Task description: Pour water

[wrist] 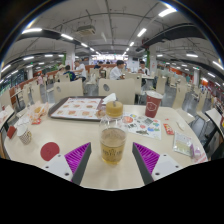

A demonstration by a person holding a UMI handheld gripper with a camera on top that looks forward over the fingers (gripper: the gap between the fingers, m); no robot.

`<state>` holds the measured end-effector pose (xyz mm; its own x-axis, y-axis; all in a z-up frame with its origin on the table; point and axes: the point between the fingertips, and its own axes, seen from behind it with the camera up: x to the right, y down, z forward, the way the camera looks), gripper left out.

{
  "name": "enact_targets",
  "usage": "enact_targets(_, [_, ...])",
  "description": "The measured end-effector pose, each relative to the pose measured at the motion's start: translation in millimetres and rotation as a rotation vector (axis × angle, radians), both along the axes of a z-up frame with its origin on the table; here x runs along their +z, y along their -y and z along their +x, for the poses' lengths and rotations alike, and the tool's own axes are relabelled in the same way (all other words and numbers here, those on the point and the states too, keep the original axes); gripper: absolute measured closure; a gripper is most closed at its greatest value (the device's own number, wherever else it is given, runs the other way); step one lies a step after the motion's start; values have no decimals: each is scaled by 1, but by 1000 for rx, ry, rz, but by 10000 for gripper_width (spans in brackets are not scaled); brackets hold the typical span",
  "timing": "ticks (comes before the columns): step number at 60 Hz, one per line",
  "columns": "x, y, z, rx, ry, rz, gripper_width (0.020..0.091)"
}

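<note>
A clear bottle [113,142] holding yellowish liquid stands upright on the pale table [95,172]. It is between my gripper's [112,160] purple-padded fingers [78,155], with a gap on each side, so the gripper is open around it. Just beyond the bottle stands a clear cup [113,108] with yellowish liquid in it. A red paper cup [152,105] stands to the cup's right.
A tray [75,108] with a patterned liner lies beyond the left finger. A red round lid [50,150] and a white cup [23,133] sit at the left. Leaflets [148,126] lie at the right. Seated people [118,72] and more tables fill the hall behind.
</note>
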<state>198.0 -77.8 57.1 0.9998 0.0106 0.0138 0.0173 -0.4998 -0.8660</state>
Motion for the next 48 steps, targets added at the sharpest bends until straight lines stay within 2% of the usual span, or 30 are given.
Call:
enact_targets(4, [-3,-18,2,3,5,21,265])
enact_targets(7, [-6,-29,2,7,4,31,313])
enact_targets(10, [-9,-36,1,13,0,39,425])
enact_targets(12, [-10,-41,1,9,-2,44,519])
enact_targets(13, [-10,-43,2,6,-2,48,587])
enact_targets(21, [-9,-47,7,-23,-19,68,655])
enact_targets(22, [-9,-47,8,-28,-16,70,693])
enact_targets(24, [-9,-46,11,-37,-7,72,714])
enact_targets(38, [6,-48,5,-53,62,78,714])
enact_targets(48, [61,-57,-18,-66,249,127,715])
